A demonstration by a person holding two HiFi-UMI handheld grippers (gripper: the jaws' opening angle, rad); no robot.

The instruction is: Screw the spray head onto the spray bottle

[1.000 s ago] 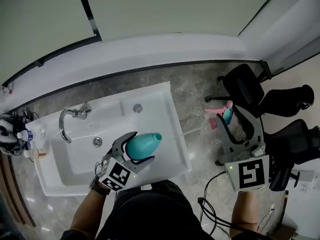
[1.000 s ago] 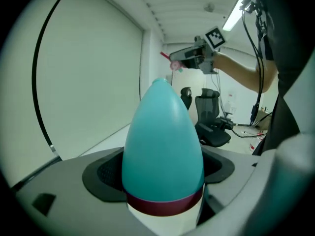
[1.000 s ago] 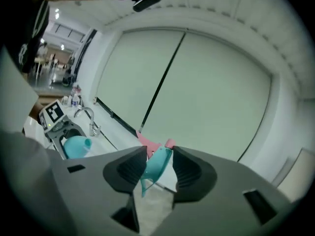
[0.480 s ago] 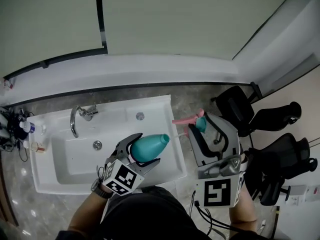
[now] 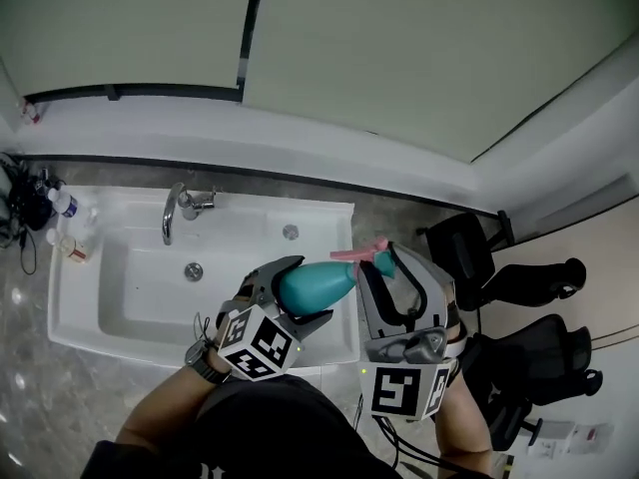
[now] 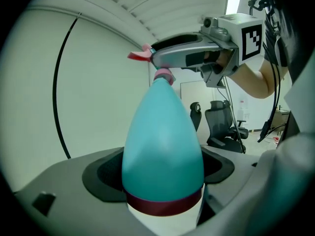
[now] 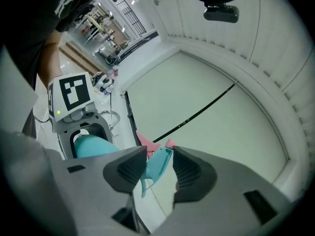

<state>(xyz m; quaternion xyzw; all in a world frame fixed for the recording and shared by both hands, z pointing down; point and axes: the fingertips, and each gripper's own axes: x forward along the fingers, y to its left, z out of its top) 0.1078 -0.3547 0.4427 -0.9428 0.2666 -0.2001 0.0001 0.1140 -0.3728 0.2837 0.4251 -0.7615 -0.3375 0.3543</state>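
Note:
A teal spray bottle (image 5: 312, 284) with a dark red band lies on its side, and my left gripper (image 5: 308, 289) is shut on its body above the white sink's (image 5: 120, 317) right rim. The bottle (image 6: 162, 146) fills the left gripper view, gripped by both pads (image 6: 101, 173) just above the band. The teal and pink spray head (image 5: 371, 259) is clamped in my right gripper (image 5: 387, 263), right at the bottle's neck. In the left gripper view the spray head (image 6: 145, 54) sits over the bottle tip; I cannot tell whether they touch. In the right gripper view, the spray head (image 7: 158, 167) is pinched between the dark pads.
A chrome faucet (image 5: 180, 206) stands at the back of the sink, with its drain (image 5: 194, 270) below. Small bottles (image 5: 62, 204) crowd the counter's left end. Black office chairs (image 5: 519, 287) stand on the right. A pale wall runs behind.
My right gripper has carried the spray head leftward up to the bottle's neck and rolled. The left gripper has lifted the bottle a little.

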